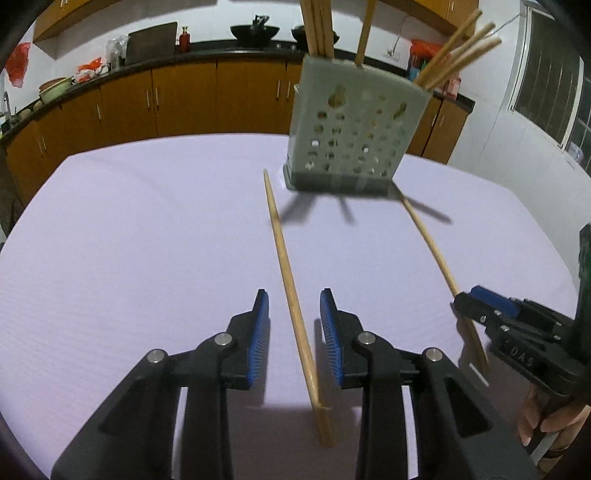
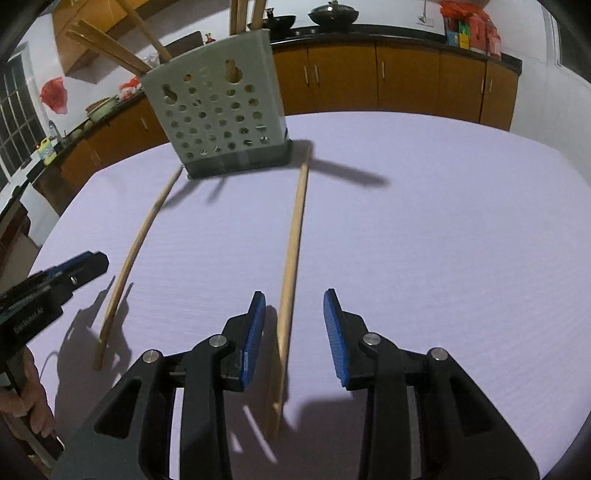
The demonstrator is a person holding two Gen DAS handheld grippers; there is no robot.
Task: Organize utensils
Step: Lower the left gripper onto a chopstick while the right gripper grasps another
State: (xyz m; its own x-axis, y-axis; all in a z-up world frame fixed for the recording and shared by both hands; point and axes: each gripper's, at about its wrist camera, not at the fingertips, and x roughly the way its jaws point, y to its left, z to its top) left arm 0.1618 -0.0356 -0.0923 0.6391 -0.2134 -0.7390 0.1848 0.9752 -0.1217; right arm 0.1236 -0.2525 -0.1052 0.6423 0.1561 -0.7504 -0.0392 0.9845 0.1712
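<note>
1. Two wooden chopsticks lie loose on the pale lilac tabletop (image 1: 129,229), well apart and roughly side by side, both running from the grippers toward the holder.
2. The left chopstick (image 1: 288,280) lies between the spread fingers of the left gripper (image 1: 294,306); the blue pads (image 1: 260,325) stand clear of it on both sides.
3. The right chopstick (image 2: 293,236) lies between the parted fingers of the right gripper (image 2: 294,308), closer to the left pad (image 2: 255,325); whether it touches is unclear.
4. In the left wrist view the right gripper's tip sits over this chopstick's near part.
5. A grey perforated utensil holder (image 1: 354,133) stands upright at the far ends of both chopsticks, with more chopsticks (image 1: 458,55) sticking out of its top.
6. Behind the table runs a counter with brown cabinets (image 2: 406,81) and a dark wok (image 1: 254,32).
</note>
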